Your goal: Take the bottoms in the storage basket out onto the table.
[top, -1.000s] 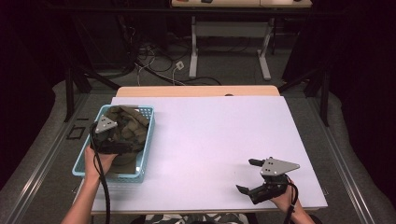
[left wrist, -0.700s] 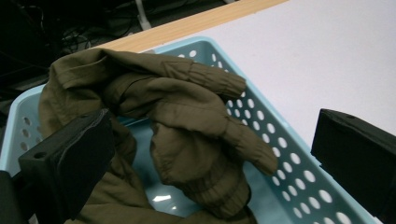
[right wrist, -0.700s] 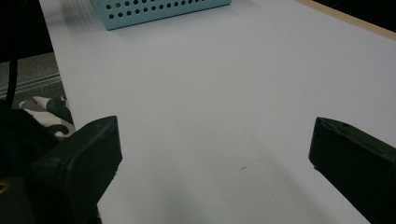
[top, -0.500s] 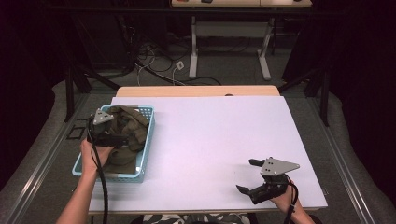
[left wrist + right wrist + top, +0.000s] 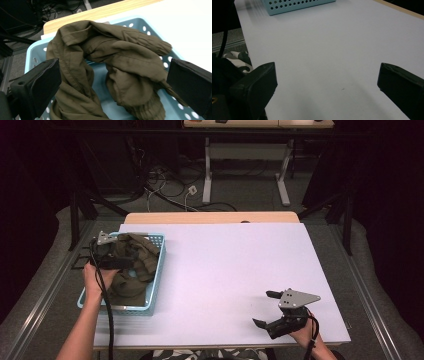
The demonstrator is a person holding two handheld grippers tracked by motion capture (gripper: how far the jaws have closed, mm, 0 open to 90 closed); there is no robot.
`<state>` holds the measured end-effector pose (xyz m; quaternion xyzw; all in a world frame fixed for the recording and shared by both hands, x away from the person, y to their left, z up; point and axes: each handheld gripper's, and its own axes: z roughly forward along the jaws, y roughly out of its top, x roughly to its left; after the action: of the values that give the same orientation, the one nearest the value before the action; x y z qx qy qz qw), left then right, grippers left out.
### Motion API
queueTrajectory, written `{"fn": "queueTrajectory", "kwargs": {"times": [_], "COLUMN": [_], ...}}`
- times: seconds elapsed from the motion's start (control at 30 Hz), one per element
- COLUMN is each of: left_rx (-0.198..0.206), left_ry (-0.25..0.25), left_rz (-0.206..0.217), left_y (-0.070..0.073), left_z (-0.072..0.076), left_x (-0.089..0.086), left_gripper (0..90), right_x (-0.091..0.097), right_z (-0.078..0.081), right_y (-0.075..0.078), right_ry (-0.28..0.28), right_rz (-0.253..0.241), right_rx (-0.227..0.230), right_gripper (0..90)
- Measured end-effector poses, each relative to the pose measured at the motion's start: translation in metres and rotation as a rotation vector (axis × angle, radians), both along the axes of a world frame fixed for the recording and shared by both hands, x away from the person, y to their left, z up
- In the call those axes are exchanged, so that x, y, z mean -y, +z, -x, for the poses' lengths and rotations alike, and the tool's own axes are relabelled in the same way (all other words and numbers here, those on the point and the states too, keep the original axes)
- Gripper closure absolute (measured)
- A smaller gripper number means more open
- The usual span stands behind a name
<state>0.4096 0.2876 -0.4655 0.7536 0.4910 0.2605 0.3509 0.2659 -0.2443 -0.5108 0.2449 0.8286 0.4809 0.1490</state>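
Olive rumpled jacket (image 5: 112,72); perforated basket (image 5: 140,25)

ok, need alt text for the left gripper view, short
An olive-green garment lies crumpled in a light blue perforated basket, seen from close above. The left gripper has its two black jaws wide apart on either side of the cloth, not closed on it. White table beyond the basket.

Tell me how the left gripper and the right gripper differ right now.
The left gripper hangs over the blue basket at the olive garment; the right gripper sits near the white table's front right corner. The left one's fingers flank cloth; the right one's flank bare tabletop. Both stand open, holding nothing.
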Motion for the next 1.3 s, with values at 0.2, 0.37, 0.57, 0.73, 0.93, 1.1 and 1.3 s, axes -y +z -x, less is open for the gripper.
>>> {"fn": "queueTrajectory", "kwargs": {"times": [0.2,0.37,0.57,0.73,0.93,1.1,1.3], "left_rx": [-0.013,-0.036,-0.054,-0.069,-0.086,-0.106,-0.135], "left_ry": [0.015,0.031,0.03,0.026,0.04,0.051,0.064], "left_rz": [-0.02,-0.055,-0.086,-0.081,-0.073,-0.073,-0.103], "left_y": [0.001,0.0,0.003,0.0,-0.001,0.001,0.001], "left_z": [-0.01,-0.018,-0.024,-0.031,-0.04,-0.048,-0.057], "left_x": [-0.003,-0.006,-0.008,-0.012,-0.016,-0.02,-0.02], "left_gripper": [0.0,0.0,0.0,0.0,0.3,3.1,11.7], "right_x": [-0.001,-0.001,0.0,0.001,0.0,-0.001,0.0], "right_z": [0.0,0.0,0.0,0.0,0.0,0.0,-0.001], "right_y": [0.0,-0.001,0.0,0.0,0.0,-0.001,-0.001], "right_ry": [-0.001,-0.001,-0.001,-0.006,-0.006,-0.011,-0.012], "right_rz": [-0.002,-0.001,0.001,-0.004,0.001,0.0,0.002], "right_rx": [-0.001,-0.001,0.002,0.004,0.004,0.002,-0.001], "right_gripper": [2.5,2.5,2.5,2.6,2.6,2.6,2.6]}}
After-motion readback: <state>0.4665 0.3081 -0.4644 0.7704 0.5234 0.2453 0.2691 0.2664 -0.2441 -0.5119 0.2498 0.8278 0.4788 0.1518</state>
